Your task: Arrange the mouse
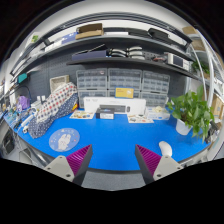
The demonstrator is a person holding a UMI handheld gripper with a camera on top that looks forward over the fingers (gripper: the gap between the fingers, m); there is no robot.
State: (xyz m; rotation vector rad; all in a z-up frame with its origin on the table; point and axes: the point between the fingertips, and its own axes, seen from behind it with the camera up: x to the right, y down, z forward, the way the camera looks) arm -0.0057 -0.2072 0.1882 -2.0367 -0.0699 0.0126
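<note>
A small white mouse (165,149) lies on the blue table (112,132), just right of my right finger and about level with its tip. A round pale-blue disc (64,139) with a whitish object on it lies on the table ahead of my left finger. My gripper (112,153) is open, its magenta pads wide apart with only bare table and the grey front edge between them. Neither finger touches the mouse or the disc.
A potted green plant (190,110) stands at the right rear. A white box (108,104) and small items line the back of the table. A patterned cloth bundle (50,108) lies at the left. Shelves with drawers and boxes (120,78) rise behind.
</note>
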